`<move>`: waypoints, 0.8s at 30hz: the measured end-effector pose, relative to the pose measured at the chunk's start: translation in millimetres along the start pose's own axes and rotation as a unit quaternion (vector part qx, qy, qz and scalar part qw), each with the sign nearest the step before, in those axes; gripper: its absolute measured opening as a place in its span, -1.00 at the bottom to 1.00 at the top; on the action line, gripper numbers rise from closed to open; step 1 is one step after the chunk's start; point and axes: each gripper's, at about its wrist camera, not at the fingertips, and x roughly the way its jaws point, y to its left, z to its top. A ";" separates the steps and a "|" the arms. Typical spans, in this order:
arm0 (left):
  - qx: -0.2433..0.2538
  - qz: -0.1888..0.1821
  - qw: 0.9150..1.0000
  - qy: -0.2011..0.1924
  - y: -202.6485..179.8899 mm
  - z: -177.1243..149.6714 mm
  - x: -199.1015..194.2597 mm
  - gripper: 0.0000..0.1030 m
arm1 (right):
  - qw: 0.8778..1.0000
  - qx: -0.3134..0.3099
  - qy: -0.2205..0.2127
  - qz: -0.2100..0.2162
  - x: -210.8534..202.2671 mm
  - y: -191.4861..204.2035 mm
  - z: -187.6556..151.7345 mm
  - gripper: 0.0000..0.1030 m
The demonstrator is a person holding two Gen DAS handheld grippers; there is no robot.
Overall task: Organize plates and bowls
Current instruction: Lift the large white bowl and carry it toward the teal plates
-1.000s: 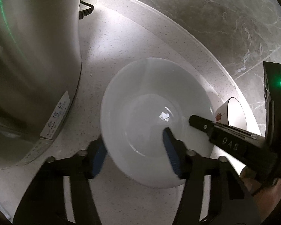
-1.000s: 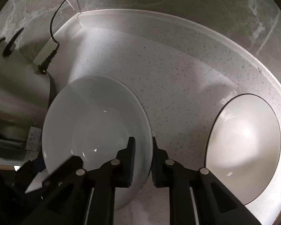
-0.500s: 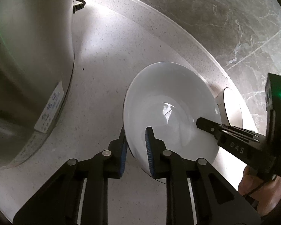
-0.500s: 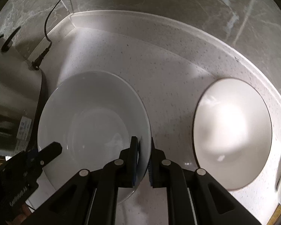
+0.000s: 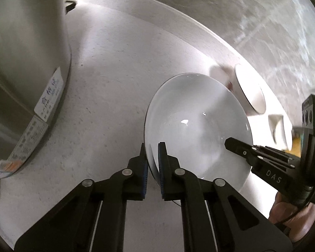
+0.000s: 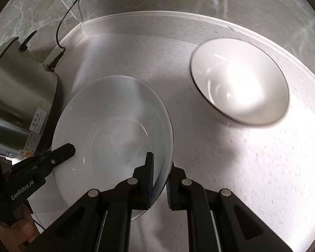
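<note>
A white deep plate (image 5: 199, 130) is held by both grippers above the speckled white counter. My left gripper (image 5: 152, 163) is shut on its left rim. My right gripper (image 6: 159, 178) is shut on its right rim, and the plate shows in the right wrist view (image 6: 111, 138) too. A white bowl with a dark rim (image 6: 239, 82) sits on the counter to the right, near the back wall; it also shows in the left wrist view (image 5: 250, 90), behind the plate.
A tall steel appliance (image 5: 21, 63) with a label stands at the left; its black power cord (image 6: 67, 19) runs up the marble wall. Another white dish (image 5: 280, 130) sits at the far right. The raised counter edge (image 6: 178, 14) runs along the wall.
Both grippers have carried the plate to the right and lifted it, away from the steel appliance and closer to the dark-rimmed bowl. Both stay shut on its rim.
</note>
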 end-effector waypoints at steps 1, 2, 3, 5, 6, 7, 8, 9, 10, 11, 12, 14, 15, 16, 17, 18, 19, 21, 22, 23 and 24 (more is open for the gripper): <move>0.009 0.001 1.000 0.000 -5.1 -1.9 -1.6 -0.87 | 1.000 0.004 -0.001 0.001 -2.7 -1.6 -4.6 -0.77; 0.021 0.000 1.000 -0.001 -10.7 -6.8 -5.6 -0.87 | 1.000 0.011 -0.006 0.001 -8.6 -4.6 -12.3 -0.77; 0.030 -0.002 1.000 0.000 -16.1 -10.2 -8.4 -0.86 | 1.000 0.015 -0.009 0.001 -14.8 -7.5 -18.7 -0.77; 0.057 -0.007 0.998 0.003 -30.1 -19.7 -14.7 -0.86 | 1.000 0.023 -0.019 -0.004 -29.4 -13.2 -34.1 -0.77; 0.067 -0.009 0.998 0.005 -35.8 -23.4 -16.2 -0.86 | 0.999 0.029 -0.022 -0.006 -36.5 -18.2 -43.0 -0.76; 0.076 -0.012 0.997 0.009 -42.7 -26.3 -16.8 -0.86 | 0.999 0.035 -0.023 -0.006 -40.5 -22.3 -49.3 -0.76; 0.086 -0.016 0.996 0.012 -50.3 -31.7 -17.3 -0.86 | 0.999 0.044 -0.025 -0.007 -46.2 -28.4 -59.5 -0.76; 0.097 -0.021 0.995 0.018 -59.2 -37.9 -15.5 -0.86 | 0.998 0.053 -0.027 -0.010 -51.5 -35.0 -70.2 -0.76; 0.104 -0.024 0.994 0.023 -66.3 -41.3 -13.2 -0.86 | 0.998 0.061 -0.028 -0.011 -54.8 -40.1 -77.3 -0.76; 0.113 -0.029 0.993 0.033 -75.5 -47.0 -8.9 -0.86 | 0.997 0.072 -0.028 -0.014 -58.2 -47.2 -86.8 -0.76; 0.118 -0.032 0.992 0.037 -80.9 -49.9 -7.2 -0.86 | 0.996 0.083 -0.028 -0.016 -60.6 -54.6 -94.5 -0.76; 0.135 -0.038 0.989 0.043 -95.1 -56.7 -3.7 -0.85 | 0.994 0.105 -0.029 -0.020 -66.4 -70.5 -109.3 -0.76; 0.139 -0.041 0.988 0.044 -101.6 -57.9 -1.5 -0.86 | 0.993 0.110 -0.030 -0.021 -69.0 -75.2 -112.6 -0.76; 0.145 -0.043 0.987 0.045 -107.6 -58.4 -0.1 -0.86 | 0.992 0.120 -0.034 -0.025 -73.2 -82.2 -118.7 -0.76; 0.153 -0.046 0.986 0.043 -114.4 -61.4 -0.7 -0.86 | 0.991 0.126 -0.037 -0.029 -76.9 -87.5 -122.5 -0.76; 0.162 -0.047 0.985 0.041 -122.6 -62.1 1.8 -0.86 | 0.990 0.130 -0.039 -0.030 -79.1 -90.8 -124.2 -0.76; 0.170 -0.047 0.983 0.042 -130.5 -61.8 5.9 -0.86 | 0.989 0.135 -0.043 -0.032 -82.7 -96.2 -127.0 -0.75; 0.181 -0.049 0.981 0.042 -143.3 -62.5 12.5 -0.86 | 0.988 0.143 -0.046 -0.038 -86.2 -108.3 -130.4 -0.75; 0.185 -0.049 0.981 0.043 -148.7 -63.1 15.9 -0.86 | 0.987 0.151 -0.046 -0.038 -86.2 -116.7 -132.5 -0.75; 0.189 -0.049 0.980 0.043 -154.5 -63.2 20.0 -0.86 | 0.986 0.154 -0.047 -0.039 -86.0 -120.4 -133.2 -0.75; 0.194 -0.048 0.979 0.044 -160.3 -64.0 23.6 -0.86 | 0.986 0.155 -0.049 -0.042 -86.4 -123.9 -134.2 -0.75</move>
